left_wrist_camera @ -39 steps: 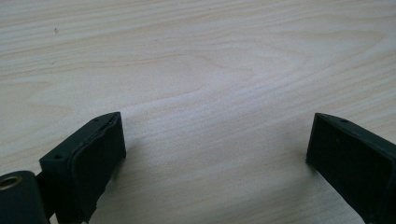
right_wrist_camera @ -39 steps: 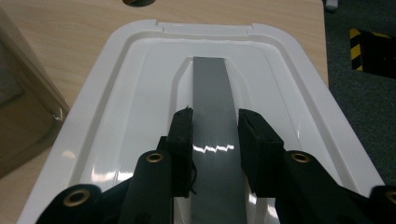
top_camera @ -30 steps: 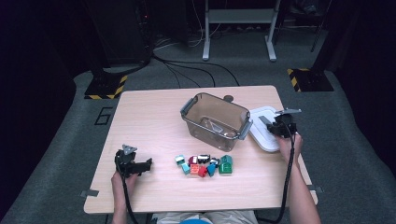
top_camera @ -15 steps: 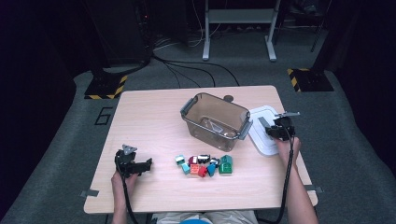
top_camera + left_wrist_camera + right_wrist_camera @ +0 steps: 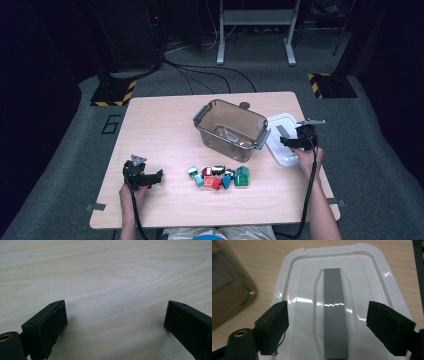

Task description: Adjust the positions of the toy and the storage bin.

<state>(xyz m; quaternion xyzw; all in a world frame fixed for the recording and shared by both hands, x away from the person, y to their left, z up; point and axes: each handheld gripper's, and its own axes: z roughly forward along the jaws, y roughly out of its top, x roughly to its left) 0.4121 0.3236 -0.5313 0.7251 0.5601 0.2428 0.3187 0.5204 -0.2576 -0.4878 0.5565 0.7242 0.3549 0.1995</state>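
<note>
My right gripper (image 5: 327, 327) hangs jaws wide over the white lid (image 5: 372, 277) and its grey handle strip (image 5: 335, 315), beside the smoky bin (image 5: 231, 129). My left gripper (image 5: 115, 322) gapes above bare table (image 5: 105, 270); small toys (image 5: 219, 176), perhaps blocks, lie between.

From my end I count one clear bin (image 5: 230, 129), one white lid (image 5: 283, 140) and two hand-held grippers. Small colored blocks (image 5: 220, 177) look like roughly seven, but they're too bunched up to be sure.

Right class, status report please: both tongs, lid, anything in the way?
Left tongs open, over bare table. Right tongs open, straddling the white lid's grey strip. Nothing between them.
</note>
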